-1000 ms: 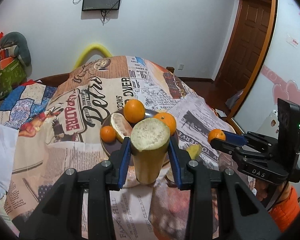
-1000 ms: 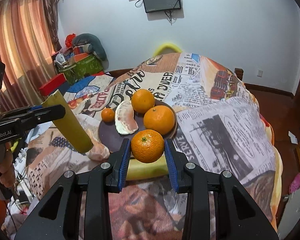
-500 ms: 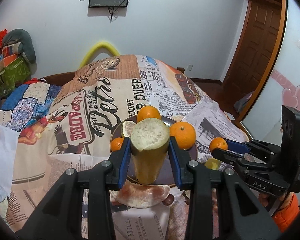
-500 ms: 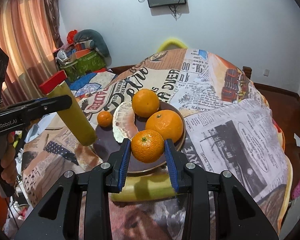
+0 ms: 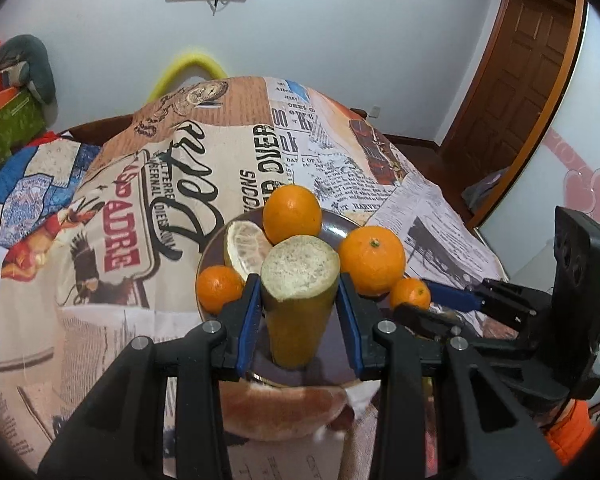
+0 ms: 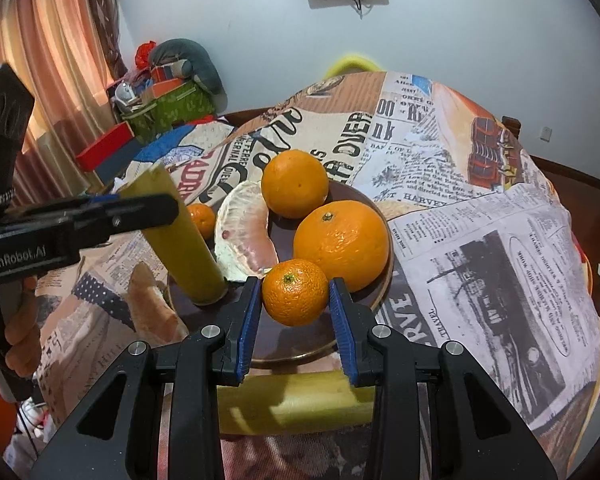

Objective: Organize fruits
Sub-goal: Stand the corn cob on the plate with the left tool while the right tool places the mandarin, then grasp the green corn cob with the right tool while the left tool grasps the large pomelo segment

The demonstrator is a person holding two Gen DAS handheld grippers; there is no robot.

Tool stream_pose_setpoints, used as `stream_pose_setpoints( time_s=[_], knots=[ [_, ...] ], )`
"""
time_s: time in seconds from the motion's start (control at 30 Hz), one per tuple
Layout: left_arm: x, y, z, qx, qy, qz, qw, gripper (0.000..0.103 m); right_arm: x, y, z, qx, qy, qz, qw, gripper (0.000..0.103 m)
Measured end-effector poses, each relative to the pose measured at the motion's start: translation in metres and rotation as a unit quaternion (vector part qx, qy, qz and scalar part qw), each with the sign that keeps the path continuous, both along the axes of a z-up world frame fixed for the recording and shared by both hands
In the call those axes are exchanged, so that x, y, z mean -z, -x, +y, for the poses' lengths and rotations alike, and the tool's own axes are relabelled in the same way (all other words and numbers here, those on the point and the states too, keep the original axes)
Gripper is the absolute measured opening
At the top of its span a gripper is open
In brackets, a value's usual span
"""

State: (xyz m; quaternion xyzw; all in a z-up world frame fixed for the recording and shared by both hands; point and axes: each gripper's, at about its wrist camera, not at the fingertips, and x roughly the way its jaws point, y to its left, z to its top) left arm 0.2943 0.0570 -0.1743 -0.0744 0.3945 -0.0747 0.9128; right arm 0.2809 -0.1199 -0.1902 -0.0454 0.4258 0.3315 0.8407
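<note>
Left gripper (image 5: 299, 312): we clamp the sugarcane piece (image 5: 298, 300) between the jaws.
Right gripper (image 6: 295, 312): we pinch the mandarin (image 6: 295, 293) over the plate (image 6: 376, 288).

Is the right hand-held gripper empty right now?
No, the right hand-held gripper is clamped on a small mandarin over the dark plate.

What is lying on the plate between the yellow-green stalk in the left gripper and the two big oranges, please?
A peeled pomelo wedge lies on the plate between the stalk and the two big oranges, clearest in the right wrist view.
</note>
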Motion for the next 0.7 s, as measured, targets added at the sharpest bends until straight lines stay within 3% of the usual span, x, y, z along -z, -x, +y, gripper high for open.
stream_pose_setpoints(
  time_s=[0.4, 0.7],
  knots=[
    [0.009, -0.026, -0.001, -0.014, -0.021, 0.01, 0.9996, 0.039, 0.008, -0.005, 0.006, -0.01, 0.006, 0.012, 1.0, 0.032],
    [0.015, -0.015, 0.0, -0.01, -0.023, 0.023, 0.9994, 0.04, 0.003, -0.004, 0.004, -0.006, -0.001, 0.015, 1.0, 0.039]
  ],
)
